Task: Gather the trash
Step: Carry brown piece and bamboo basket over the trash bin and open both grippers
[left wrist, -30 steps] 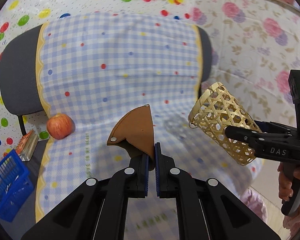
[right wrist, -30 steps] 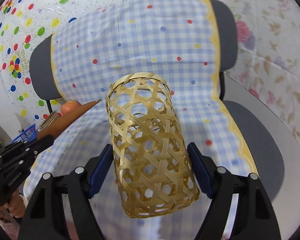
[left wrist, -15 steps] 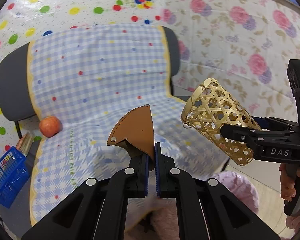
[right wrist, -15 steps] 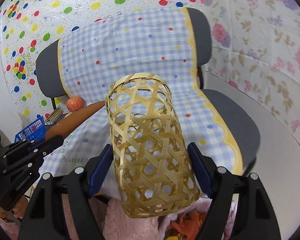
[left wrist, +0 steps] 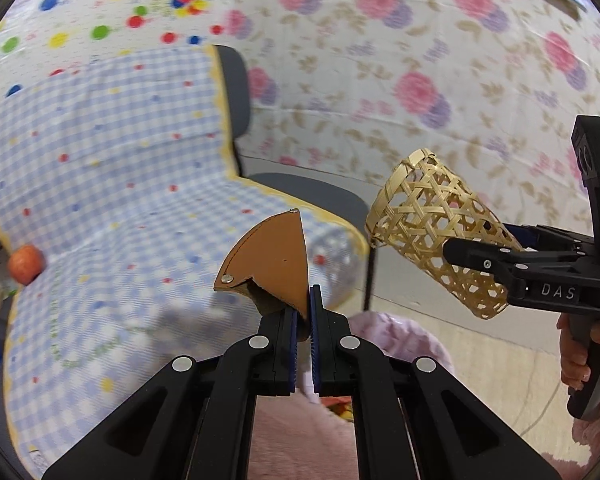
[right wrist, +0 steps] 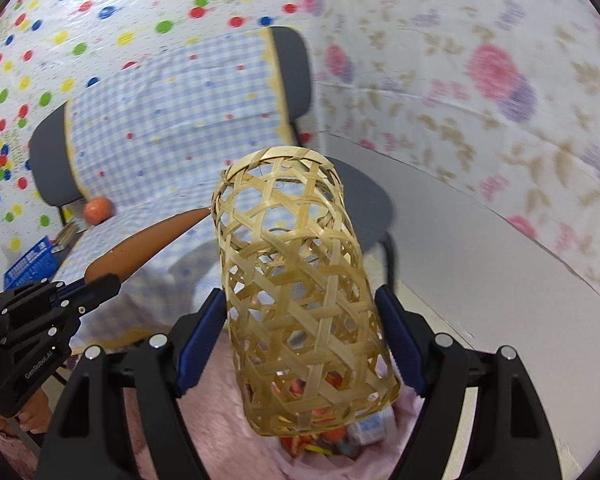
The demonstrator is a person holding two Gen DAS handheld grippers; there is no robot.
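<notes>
Floral and dotted cloths line the walls behind a chair draped in blue checked cloth (left wrist: 100, 184). Nearest, the left gripper (left wrist: 304, 316) is clamped on one brown leather pouch (left wrist: 272, 264), held level over the seat's front edge. Beside it, the right gripper (right wrist: 300, 328) squeezes one woven bamboo basket (right wrist: 300, 280), tilted, above a pink bag (right wrist: 220, 420). Farther back, one apple (left wrist: 26, 264) rests on the seat.

Bright, even indoor light fills both fisheye views, with dark vignetted corners and bowed edges. The floral wall (left wrist: 420, 92) and checked chair cover (left wrist: 100, 168) smear with motion blur, while the woven basket (right wrist: 300, 292) stays sharp, casting a soft shadow.
</notes>
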